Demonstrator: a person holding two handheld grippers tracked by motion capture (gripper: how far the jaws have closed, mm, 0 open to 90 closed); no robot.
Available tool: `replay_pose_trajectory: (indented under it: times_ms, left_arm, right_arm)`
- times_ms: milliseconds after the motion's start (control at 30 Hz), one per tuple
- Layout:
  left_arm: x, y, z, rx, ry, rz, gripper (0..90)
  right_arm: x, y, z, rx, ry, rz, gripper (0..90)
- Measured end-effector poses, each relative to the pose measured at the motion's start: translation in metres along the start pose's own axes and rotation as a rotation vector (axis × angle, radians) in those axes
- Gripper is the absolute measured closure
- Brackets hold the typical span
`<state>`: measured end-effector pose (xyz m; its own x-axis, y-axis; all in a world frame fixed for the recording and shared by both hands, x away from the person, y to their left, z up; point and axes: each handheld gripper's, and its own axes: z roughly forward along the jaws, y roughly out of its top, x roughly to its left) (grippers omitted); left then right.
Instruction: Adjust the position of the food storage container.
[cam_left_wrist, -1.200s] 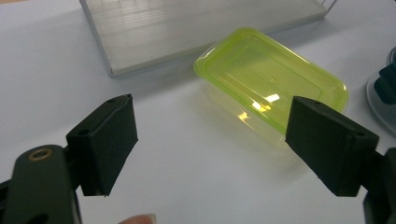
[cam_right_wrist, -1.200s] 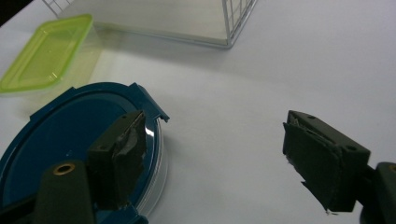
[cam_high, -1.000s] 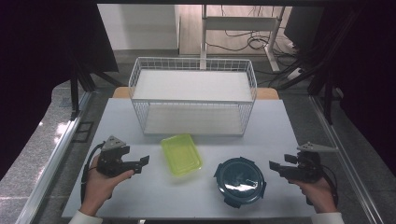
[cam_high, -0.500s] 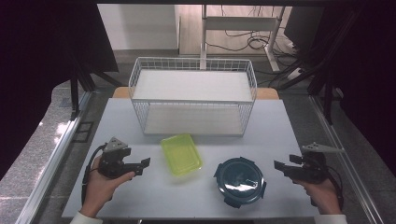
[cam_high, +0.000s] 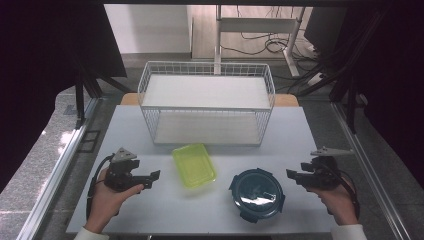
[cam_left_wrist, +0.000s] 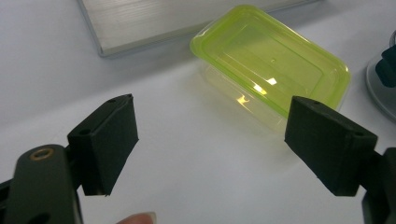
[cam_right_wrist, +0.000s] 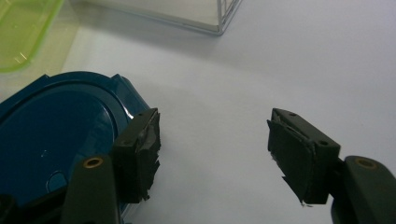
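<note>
On the white table (cam_high: 150, 210) a green box (cam_high: 194, 165) and a round blue box (cam_high: 257, 194) lie side by side, near each other but apart, both in front of a wire basket (cam_high: 207, 86) that stands at the far middle.

The left gripper (cam_high: 152, 175) rests low at the table's left, held in a hand (cam_high: 107, 197), and points toward the green box. Its jaws stand wide with only bare table between them — in the left gripper view (cam_left_wrist: 210, 140) the green box (cam_left_wrist: 271, 60) lies just ahead, lid on, tilted across the frame and clear of both pads. A fingertip shows at the bottom edge of that view.

The right gripper (cam_high: 290, 173) sits at the table's right in the other hand (cam_high: 337, 200), pointing toward the blue box, near its rim. Its jaws have just been closing, yet a broad gap remains and nothing lies between them. In the right gripper view (cam_right_wrist: 212, 149) the blue box (cam_right_wrist: 51, 135) lies off to the left — one pad (cam_right_wrist: 140, 154) overlaps its edge in the picture, but I cannot tell whether it touches. A corner of the green box (cam_right_wrist: 23, 32) shows at the upper left there.
</note>
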<state>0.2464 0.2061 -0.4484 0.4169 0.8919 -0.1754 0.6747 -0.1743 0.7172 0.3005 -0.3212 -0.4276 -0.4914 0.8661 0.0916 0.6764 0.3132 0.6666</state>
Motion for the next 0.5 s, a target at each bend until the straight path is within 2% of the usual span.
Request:
replay_pose_trajectory:
  times_ms: [200,233,467,500]
  left_arm:
    - [-0.003,-0.001,0.000,0.008,-0.005,0.008,17.0]
    - [-0.003,-0.001,0.000,0.008,-0.005,0.008,17.0]
    - [-0.009,-0.003,0.001,0.016,-0.011,0.027,17.0]
    - [-0.009,-0.003,0.001,0.016,-0.011,0.027,17.0]
  right_arm:
    - [0.012,0.008,0.009,0.080,-0.012,-0.019,45.2]
    - [0.012,0.008,0.009,0.080,-0.012,-0.019,45.2]
    - [0.025,0.009,0.026,0.197,-0.023,-0.079,71.5]
    - [0.025,0.009,0.026,0.197,-0.023,-0.079,71.5]
